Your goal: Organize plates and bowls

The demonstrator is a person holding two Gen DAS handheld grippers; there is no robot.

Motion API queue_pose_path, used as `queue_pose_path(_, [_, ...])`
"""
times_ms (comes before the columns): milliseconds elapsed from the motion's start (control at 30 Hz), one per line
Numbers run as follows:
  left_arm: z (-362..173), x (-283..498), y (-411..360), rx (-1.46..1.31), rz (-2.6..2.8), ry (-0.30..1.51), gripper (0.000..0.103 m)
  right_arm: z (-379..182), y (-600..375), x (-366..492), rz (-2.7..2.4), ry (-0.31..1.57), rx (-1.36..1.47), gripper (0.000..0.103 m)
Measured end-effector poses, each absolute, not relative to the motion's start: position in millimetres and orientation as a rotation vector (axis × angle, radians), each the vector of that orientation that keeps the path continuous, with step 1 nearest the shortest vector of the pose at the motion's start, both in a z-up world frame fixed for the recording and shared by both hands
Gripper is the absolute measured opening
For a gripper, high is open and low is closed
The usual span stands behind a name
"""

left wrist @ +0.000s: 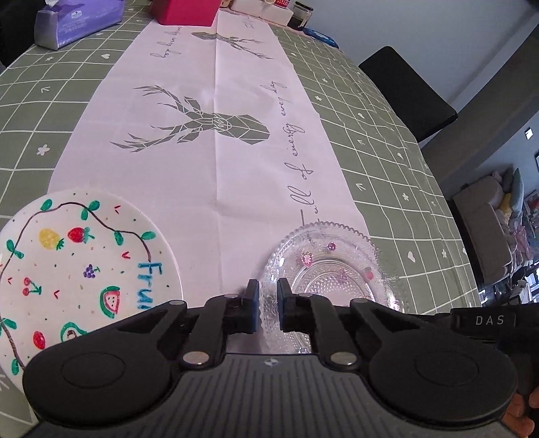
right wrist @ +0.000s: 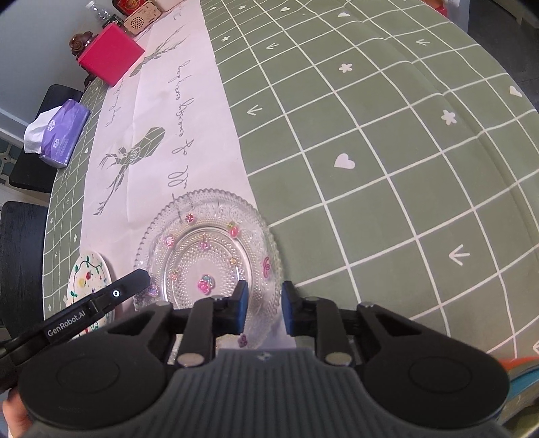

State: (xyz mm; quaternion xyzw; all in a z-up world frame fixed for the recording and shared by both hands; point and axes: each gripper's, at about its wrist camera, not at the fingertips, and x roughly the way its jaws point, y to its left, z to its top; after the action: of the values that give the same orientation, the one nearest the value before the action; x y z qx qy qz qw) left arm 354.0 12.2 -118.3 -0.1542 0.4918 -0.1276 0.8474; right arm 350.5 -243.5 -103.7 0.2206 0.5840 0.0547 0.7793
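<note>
A clear beaded glass plate (left wrist: 337, 266) with small pink decorations lies on the white deer-print runner (left wrist: 215, 151), at its edge by the green checked cloth. My left gripper (left wrist: 267, 303) is shut on the plate's near left rim, which shows between the blue pads. My right gripper (right wrist: 264, 305) grips the near right rim of the same glass plate (right wrist: 202, 256), one pad inside the rim and one outside. The left gripper's tip (right wrist: 134, 279) shows at the plate's left rim in the right wrist view. A white plate painted with fruit (left wrist: 84, 262) lies to the left, untouched.
A purple tissue pack (left wrist: 77, 23) and a red box (left wrist: 185, 10) stand at the table's far end with small jars and boxes. A black chair (left wrist: 404, 91) stands by the right side. Green checked cloth (right wrist: 370, 151) spreads to the right of the plate.
</note>
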Motion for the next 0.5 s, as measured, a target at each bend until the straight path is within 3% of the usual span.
queue_pose_path(133, [-117.9,352.4,9.8,-0.317,-0.259,1.028,0.012,-104.9,-246.0,347.6,0.107,1.249,0.480,0.011])
queue_pose_path(500, [-114.1,345.6,4.1,-0.291,-0.235,1.028,0.012,-101.4,-240.9,346.8,0.110,1.228,0.430,0.011])
